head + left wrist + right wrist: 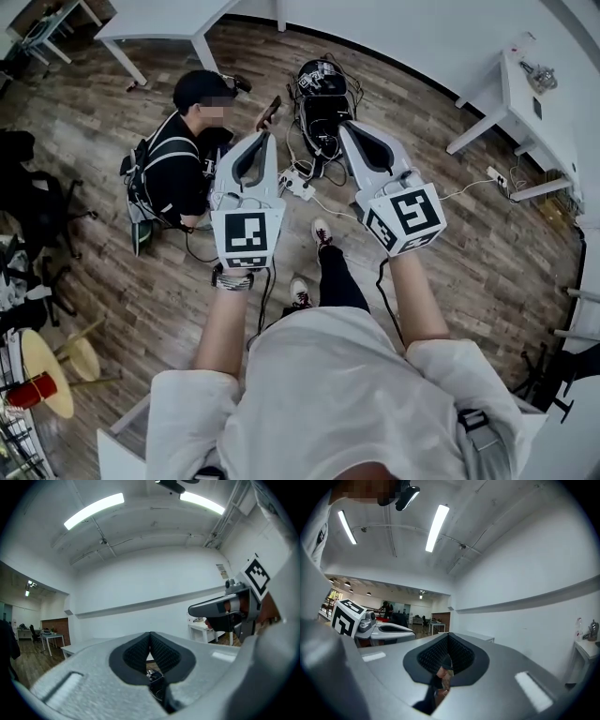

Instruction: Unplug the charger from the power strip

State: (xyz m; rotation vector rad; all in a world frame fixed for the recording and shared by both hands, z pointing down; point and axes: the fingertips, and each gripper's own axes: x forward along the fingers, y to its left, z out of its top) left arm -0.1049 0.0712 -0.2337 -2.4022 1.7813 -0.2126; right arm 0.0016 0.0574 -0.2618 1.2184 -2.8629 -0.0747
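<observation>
In the head view the person holds both grippers level over the wooden floor (487,272). The left gripper (257,139) has its jaws pressed together with nothing between them, as the left gripper view shows. The right gripper (346,127) is likewise closed and empty. The white power strip (298,181) lies on the floor between the two grippers, at 12 o'clock from the person's shoes (322,232), with cables running off it. Which plug is the charger is too small to tell. A seated person (178,159) is at 9 o'clock from the strip, and black gear (322,89) is at 12 o'clock.
</observation>
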